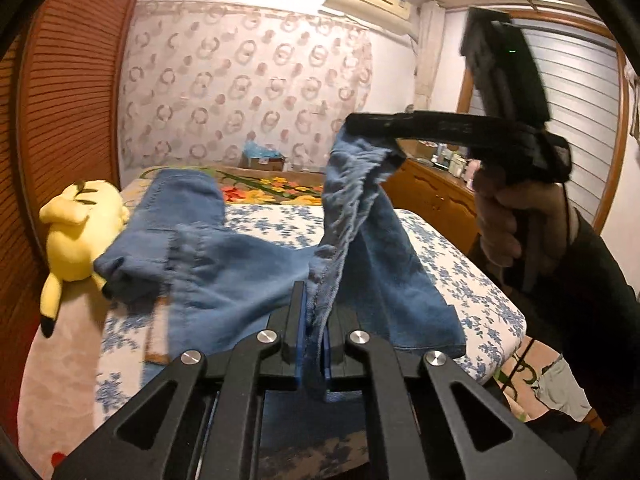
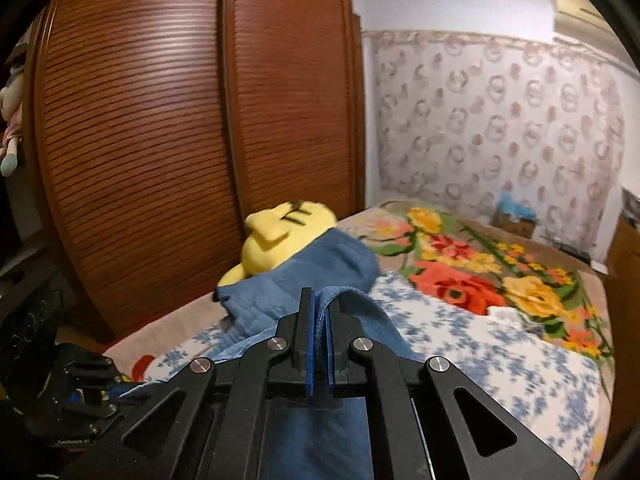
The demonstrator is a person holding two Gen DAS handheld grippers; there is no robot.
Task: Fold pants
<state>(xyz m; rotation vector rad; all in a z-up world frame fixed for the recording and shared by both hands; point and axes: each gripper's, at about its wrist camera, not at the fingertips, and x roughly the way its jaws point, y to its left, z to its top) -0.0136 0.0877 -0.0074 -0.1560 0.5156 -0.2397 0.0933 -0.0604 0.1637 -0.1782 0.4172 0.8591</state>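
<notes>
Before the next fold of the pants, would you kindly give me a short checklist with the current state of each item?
1. Left gripper clamped on the blue pants: ok.
2. Right gripper clamped on a pants edge: ok; the left wrist view shows it lifting fabric.
3. Pants flat and smooth: not ok, bunched and partly raised.
4. Far leg free of the yellow plush toy: not ok, the fabric lies against it.
5. Room on the floral sheet to lay the fold: ok.
6. Hems lined up: cannot tell.
</notes>
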